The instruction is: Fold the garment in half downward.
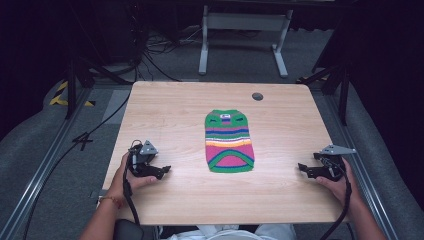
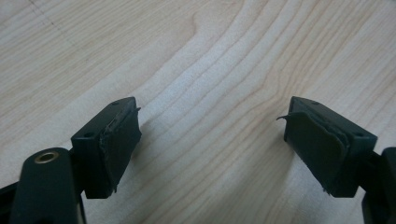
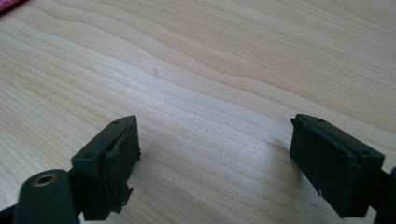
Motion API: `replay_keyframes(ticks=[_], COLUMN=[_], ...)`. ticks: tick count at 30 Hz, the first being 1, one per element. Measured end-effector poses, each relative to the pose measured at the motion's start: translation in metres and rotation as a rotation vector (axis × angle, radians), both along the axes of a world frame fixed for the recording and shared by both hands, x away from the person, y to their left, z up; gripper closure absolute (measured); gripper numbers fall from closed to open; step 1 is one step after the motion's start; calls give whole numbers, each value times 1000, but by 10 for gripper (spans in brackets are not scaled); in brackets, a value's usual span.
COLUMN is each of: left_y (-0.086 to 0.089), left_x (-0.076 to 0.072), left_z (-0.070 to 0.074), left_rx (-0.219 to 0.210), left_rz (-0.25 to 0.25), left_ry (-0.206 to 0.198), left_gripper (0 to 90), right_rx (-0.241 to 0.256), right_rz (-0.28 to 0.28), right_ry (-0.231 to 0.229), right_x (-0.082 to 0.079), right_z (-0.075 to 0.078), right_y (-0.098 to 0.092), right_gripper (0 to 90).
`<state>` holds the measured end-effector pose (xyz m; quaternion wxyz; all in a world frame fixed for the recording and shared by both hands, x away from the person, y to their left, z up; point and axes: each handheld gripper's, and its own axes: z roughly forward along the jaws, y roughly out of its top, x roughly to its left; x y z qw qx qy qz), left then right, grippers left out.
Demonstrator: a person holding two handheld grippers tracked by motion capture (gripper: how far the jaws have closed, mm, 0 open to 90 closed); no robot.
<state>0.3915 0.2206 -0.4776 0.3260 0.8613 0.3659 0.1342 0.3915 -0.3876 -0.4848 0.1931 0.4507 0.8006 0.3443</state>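
A small striped knitted sweater [image 1: 229,141], green, pink, orange and blue, lies flat in the middle of the wooden table [image 1: 170,115]. My left gripper [image 1: 164,170] rests near the table's front left, well apart from the sweater, jaws pointing right. In the left gripper view it [image 2: 211,140] stands open over bare wood. My right gripper [image 1: 303,168] sits at the front right, jaws pointing left toward the sweater. In the right gripper view it [image 3: 215,158] is open with nothing between its jaws, and a pink corner of the sweater [image 3: 9,4] peeks in at top left.
A round dark grommet hole [image 1: 257,96] sits near the table's far edge. Beyond the table stand a white frame leg [image 1: 203,45], cables [image 1: 150,50] and dark stands on the grey floor. Metal rails [image 1: 45,165] run along both sides.
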Motion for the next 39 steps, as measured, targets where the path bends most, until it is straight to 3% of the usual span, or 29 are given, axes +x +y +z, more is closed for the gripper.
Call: replay_keyframes(ticks=[3,4,6,10,13,14,21,22,24,29,30,35,39], left_y=[-2,-4,-4,-11,-18,-27,-44,-49,-54,-67,-67,-87,-103], left_x=[2,5,11,25,33,41,63,70,77,98,98,127,145], left_z=[3,8,16,29,33,36,38,39,39,42,42,45,46], left_rx=[38,-3,-7,-41,-40,-32,-32,-21,-44,-51,-51,-54,-57], left_rz=[-27,-37,-27,-25,-41,-45,-53,-54,-52,-47,-47,-48,-52], left_ry=[-31,-12,-34,-39,-41,-48,-41,-47,-32,-35,-35,-29,-29], left_gripper=[247,261,271,286,317,323,341,346,347,377,381,408,429], right_rx=[5,14,15,-21,-14,-18,-8,5,-4,-12,-16,-9,-31], right_rz=[38,42,59,99,121,141,186,197,205,231,234,267,293], right_ry=[-13,-16,-21,-36,-37,-40,-41,-36,-37,-46,-49,-47,-43], right_x=[1,2,4,14,20,29,55,67,78,103,108,132,149], right_z=[4,7,13,25,31,37,50,53,55,62,64,67,67], right_y=[1,3,7,23,30,40,67,76,84,105,110,136,158], right_gripper=[232,248,265,298,315,318,330,337,347,379,386,438,492])
